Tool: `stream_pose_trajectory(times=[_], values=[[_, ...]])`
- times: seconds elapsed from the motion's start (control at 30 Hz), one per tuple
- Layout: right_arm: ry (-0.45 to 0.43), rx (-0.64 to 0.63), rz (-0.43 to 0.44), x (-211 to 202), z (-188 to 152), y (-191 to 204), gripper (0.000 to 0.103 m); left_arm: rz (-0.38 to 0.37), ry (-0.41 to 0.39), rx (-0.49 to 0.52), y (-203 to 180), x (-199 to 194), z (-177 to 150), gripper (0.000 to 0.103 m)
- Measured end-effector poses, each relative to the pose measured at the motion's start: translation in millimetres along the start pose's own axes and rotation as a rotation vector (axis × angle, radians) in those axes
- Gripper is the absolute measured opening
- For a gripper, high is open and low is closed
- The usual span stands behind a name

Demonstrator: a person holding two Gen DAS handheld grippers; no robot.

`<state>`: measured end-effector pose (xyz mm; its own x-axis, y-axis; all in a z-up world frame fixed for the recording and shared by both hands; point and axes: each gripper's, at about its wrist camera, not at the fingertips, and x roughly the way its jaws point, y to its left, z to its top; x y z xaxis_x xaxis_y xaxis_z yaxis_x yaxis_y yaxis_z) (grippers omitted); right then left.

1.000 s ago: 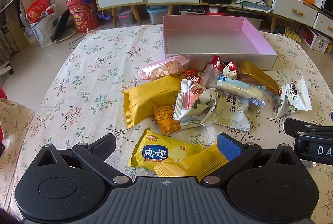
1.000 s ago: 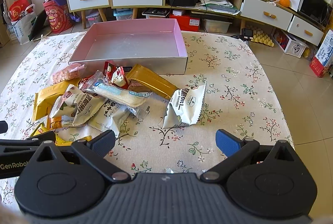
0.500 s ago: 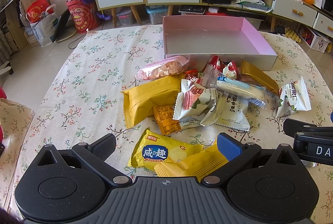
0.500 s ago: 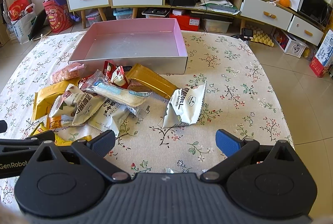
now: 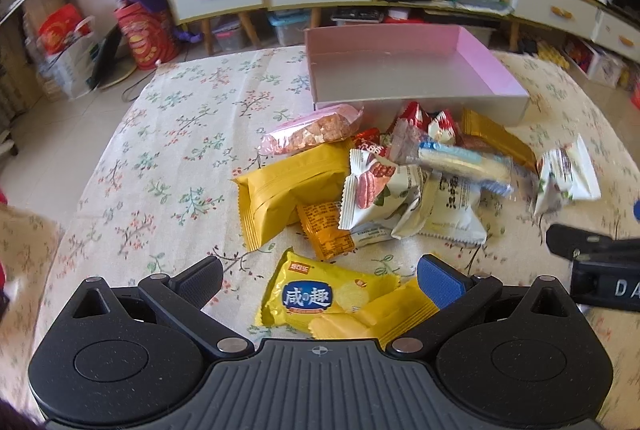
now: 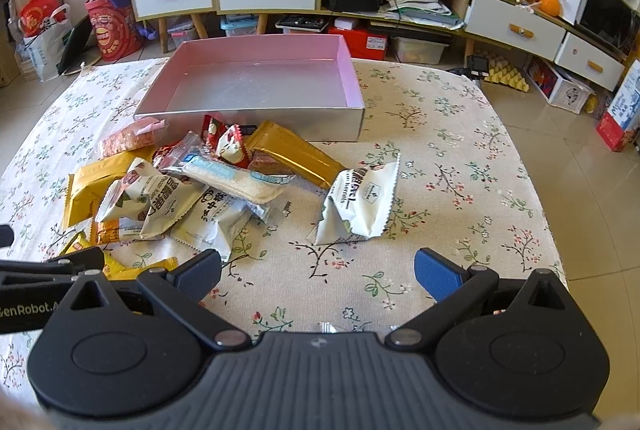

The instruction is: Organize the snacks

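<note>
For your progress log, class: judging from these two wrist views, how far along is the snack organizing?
Done: nothing yet; the pink box holds no snacks. In hand: nothing; the left gripper and right gripper both have jaws open, the left over the yellow cracker packet. Left: the whole snack pile and the lone white packet lie on the tablecloth.

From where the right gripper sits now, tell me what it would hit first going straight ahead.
Probably the white snack packet, lying alone on the tablecloth straight ahead of the open right gripper. Beyond it stands the pink box. Depth is uncertain; held high, the gripper might pass over the packet.
</note>
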<state>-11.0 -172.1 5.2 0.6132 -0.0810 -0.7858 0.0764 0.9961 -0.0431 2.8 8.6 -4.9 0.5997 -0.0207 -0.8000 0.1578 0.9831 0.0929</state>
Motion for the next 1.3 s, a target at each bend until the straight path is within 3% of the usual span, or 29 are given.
stream_pose_trajectory(times=[0.17, 0.27, 0.43, 0.77, 1.07, 1.3], values=[[-0.001, -0.042, 0.033, 1, -5, 6, 0.103, -0.042, 0.023, 0.079, 13, 9, -9, 0.103], [0.008, -0.069, 0.103, 1, -8, 10, 0.103, -0.067, 0.037, 0.094, 26, 14, -14, 0.103], [0.024, -0.11, 0.193, 0, -12, 21, 0.103, -0.118, 0.057, 0.079, 52, 22, -18, 0.103], [0.13, -0.015, 0.319, 8, -16, 44, 0.103, -0.174, 0.109, -0.046, 85, 37, -15, 0.102], [0.216, -0.028, 0.31, 28, -30, 77, 0.102, -0.19, 0.117, -0.116, 90, 41, -13, 0.102], [0.232, -0.065, 0.28, 28, -32, 72, 0.102, -0.206, 0.131, -0.155, 71, 46, -7, 0.102]])
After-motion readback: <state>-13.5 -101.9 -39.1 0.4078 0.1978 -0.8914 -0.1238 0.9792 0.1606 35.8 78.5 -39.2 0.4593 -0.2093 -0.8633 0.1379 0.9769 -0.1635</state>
